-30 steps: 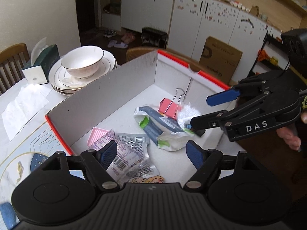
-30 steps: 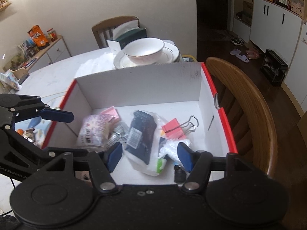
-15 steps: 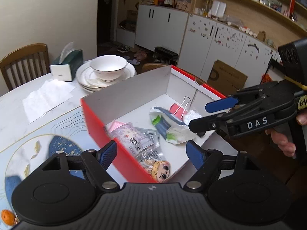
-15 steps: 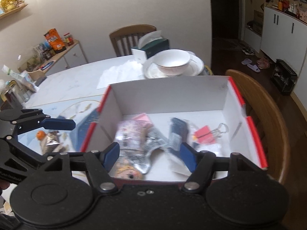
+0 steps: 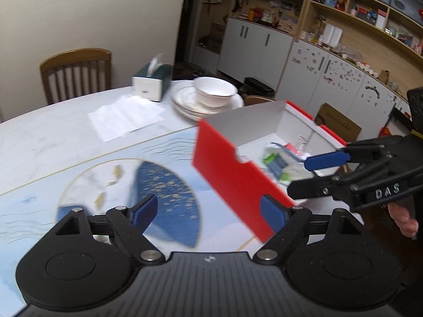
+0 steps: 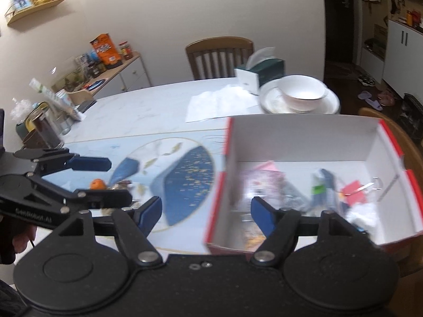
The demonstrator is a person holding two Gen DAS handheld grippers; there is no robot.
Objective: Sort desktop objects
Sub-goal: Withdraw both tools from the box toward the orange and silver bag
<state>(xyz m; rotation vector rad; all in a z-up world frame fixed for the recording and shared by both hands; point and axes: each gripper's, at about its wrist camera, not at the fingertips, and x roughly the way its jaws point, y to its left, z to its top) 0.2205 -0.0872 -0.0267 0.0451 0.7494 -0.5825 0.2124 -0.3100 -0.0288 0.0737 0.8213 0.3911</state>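
1. Both grippers are hanging empty over the table: the left gripper and the right gripper are each opening their jaws wide, nothing between them.
2. Sorted items are sitting in the red box, at three o'clock of the mat.
3. Loose bits at nine o'clock are probably waiting; next calls for reaching them.
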